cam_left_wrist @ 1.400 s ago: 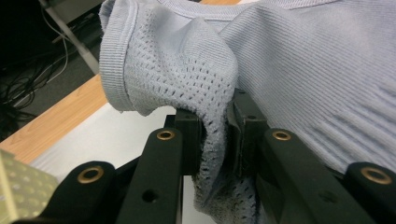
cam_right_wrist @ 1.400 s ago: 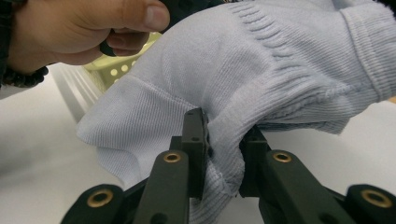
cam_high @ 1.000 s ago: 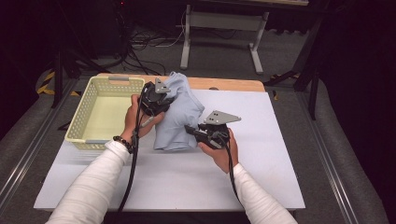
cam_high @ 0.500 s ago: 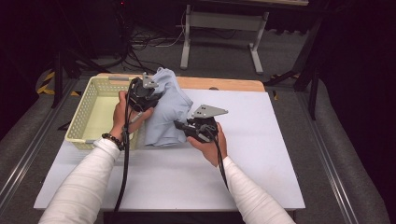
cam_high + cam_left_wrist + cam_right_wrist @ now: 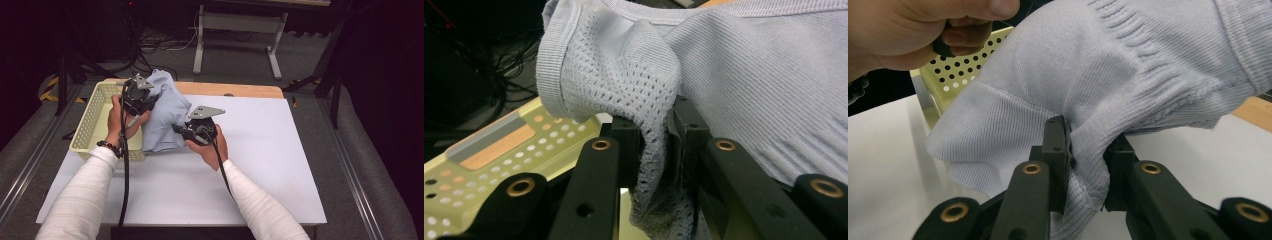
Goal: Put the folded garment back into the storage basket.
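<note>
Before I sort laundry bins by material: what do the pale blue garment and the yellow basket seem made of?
Garment: soft knit fabric, matte, with fine ribs and an open mesh panel; fibre unclear. Basket: probably moulded plastic, smooth pale yellow, with regular rows of round holes.

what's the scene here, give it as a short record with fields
work in hand: a light blue garment is carried between two grippers, by the basket
left gripper: shut on a mesh fold of the garment
right gripper: shut on a ribbed fold of the garment
garment: lifted and bunched, its lower edge at the basket's near corner
basket: pale yellow, perforated, at the table's left side
table: white top
</note>
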`<state>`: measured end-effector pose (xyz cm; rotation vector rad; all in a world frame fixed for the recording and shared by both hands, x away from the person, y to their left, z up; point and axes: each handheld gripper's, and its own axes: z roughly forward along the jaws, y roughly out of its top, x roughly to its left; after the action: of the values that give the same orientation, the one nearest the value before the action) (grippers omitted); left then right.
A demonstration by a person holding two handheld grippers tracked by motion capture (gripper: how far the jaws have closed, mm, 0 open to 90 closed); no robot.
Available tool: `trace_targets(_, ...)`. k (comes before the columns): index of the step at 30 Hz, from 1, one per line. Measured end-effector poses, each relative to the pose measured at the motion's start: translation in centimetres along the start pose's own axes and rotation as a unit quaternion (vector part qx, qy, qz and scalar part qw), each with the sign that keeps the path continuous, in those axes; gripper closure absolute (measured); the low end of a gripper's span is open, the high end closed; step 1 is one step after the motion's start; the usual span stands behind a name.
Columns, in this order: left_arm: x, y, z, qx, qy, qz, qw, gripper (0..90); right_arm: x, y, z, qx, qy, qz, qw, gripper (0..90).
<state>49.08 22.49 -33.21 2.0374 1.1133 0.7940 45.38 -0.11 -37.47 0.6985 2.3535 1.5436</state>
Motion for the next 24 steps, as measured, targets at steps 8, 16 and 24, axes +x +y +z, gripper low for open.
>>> trace_targets(8, 1.5, -0.4, -0.4, 0.002, 0.003, -0.014, 0.9999, 76.0, 0.1, 0.6, 1.4, -0.003, 0.008, 0.007, 0.9999, 77.3)
trace_targets(16, 2.6, -0.2, -1.3, -0.001, 0.011, -0.020, 0.9997, 76.0, 0.4, 1.3, 2.2, -0.008, 0.016, 0.009, 0.9998, 77.1)
trace_targets(24, 3.6, -0.5, -1.4, 0.005, 0.025, -0.027, 0.9993, 76.0, 1.4, 1.7, 3.9, -0.002, 0.023, 0.009, 0.9997, 76.9)
